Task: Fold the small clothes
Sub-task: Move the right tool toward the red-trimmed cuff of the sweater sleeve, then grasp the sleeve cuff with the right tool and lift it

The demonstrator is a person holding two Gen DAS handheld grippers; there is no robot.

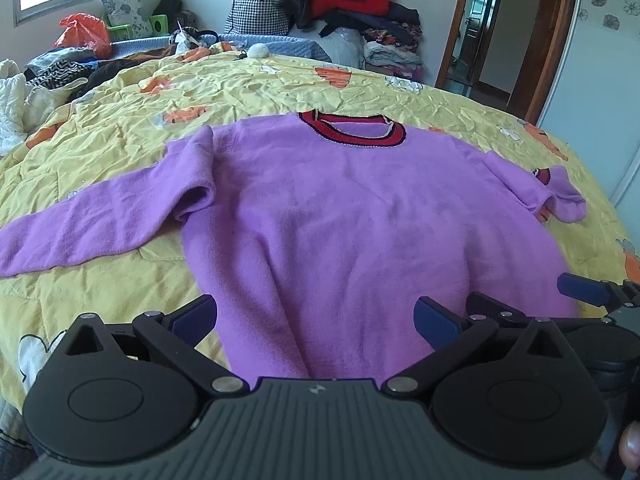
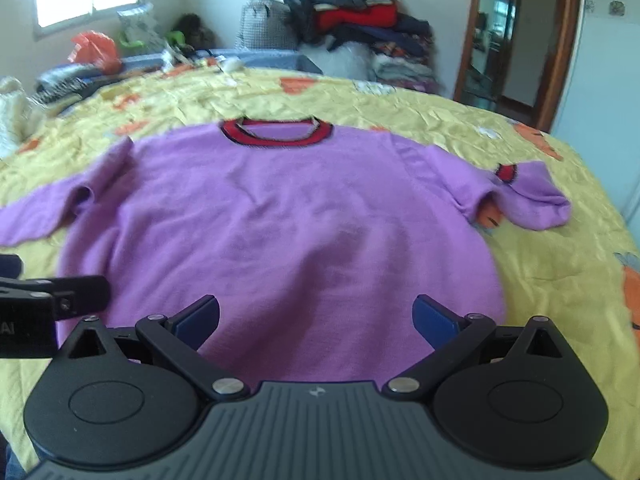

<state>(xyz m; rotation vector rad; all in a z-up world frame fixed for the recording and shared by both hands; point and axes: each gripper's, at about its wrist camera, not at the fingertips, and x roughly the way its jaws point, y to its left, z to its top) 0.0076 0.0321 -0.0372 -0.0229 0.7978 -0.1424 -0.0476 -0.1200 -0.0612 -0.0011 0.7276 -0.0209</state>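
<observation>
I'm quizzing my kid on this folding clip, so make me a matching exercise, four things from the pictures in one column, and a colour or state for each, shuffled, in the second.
Column one:
1. fuzzy purple knit sweater
2. ribbed neckline collar of the sweater
3. sweater's sleeve on the picture's right
4. left gripper

Column two:
A. red with a dark edge
B. jaws open, holding nothing
C. lying flat on the yellow carrot-print quilt, collar away from the camera
D. bent back on itself, red cuff showing

Pairs: 1-C, 2-A, 3-D, 4-B
</observation>
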